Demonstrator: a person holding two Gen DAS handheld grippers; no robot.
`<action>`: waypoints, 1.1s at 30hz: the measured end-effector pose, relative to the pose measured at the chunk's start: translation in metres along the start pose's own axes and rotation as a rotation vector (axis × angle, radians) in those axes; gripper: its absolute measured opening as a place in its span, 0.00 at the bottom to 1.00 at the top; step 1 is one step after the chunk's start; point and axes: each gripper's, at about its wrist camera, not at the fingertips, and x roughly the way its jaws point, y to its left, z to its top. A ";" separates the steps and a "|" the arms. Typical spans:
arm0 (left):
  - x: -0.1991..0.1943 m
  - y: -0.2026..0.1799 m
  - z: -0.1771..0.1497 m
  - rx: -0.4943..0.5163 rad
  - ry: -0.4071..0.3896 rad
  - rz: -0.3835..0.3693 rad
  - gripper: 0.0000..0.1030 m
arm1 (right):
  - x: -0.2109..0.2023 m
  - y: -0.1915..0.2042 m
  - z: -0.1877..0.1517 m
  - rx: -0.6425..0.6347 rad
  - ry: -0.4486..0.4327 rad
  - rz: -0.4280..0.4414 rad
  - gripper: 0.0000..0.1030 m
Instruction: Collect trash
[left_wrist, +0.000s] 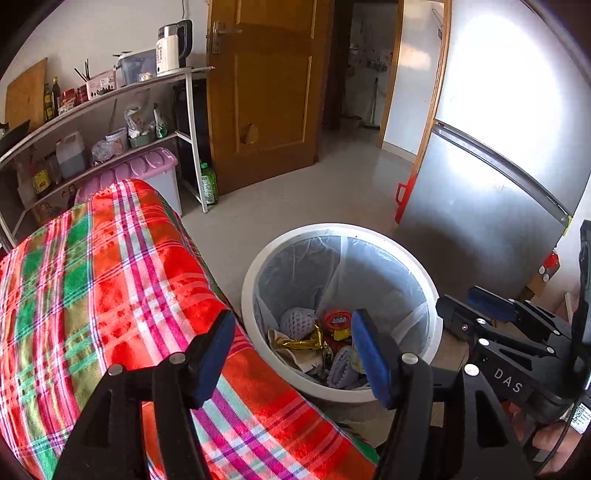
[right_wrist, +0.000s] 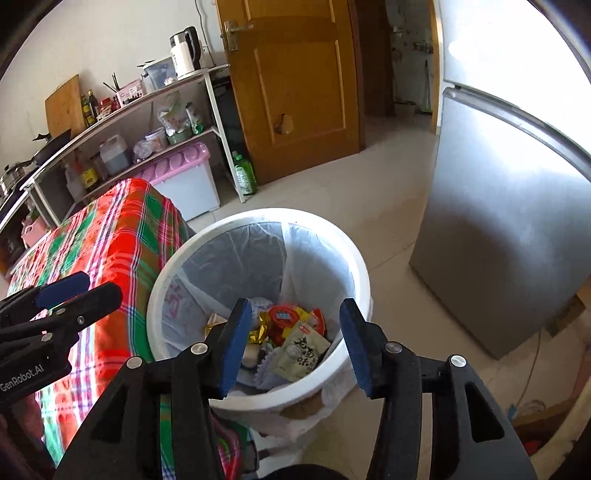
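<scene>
Kitchen floor: bin (right_wrist: 360, 280) beside plaid table (left_wrist: 110, 280), wrappers (right_wrist: 295, 339) inside. Left gripper (left_wrist: 293, 354), right gripper (right_wrist: 295, 341) spread wide, empty. Drop step apparently done; next, find remaining trash.

You have a round white plastic bin (right_wrist: 364, 291) lined with a thin translucent bag (right_wrist: 314, 254), standing upright on the pale floor just beside the red-and-green plaid cloth (right_wrist: 122, 236). Its mouth is uncovered. Wrappers are heaped at the bottom: a cream snack packet with dark printed characters (right_wrist: 303, 355) lying tilted on top, a red round-lidded cup (right_wrist: 283, 317) behind it, crumpled gold foil (right_wrist: 261, 328) to its left, and white foam fruit netting (left_wrist: 297, 322) towards the plaid-cloth side of the heap.
</scene>
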 end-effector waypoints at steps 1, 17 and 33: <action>-0.006 0.000 -0.003 0.005 -0.015 0.009 0.68 | -0.007 0.002 -0.002 -0.005 -0.014 -0.002 0.49; -0.060 0.007 -0.039 -0.031 -0.085 0.061 0.77 | -0.079 0.029 -0.042 0.001 -0.135 -0.033 0.49; -0.070 0.007 -0.043 -0.037 -0.115 0.079 0.77 | -0.088 0.041 -0.050 -0.034 -0.171 -0.029 0.49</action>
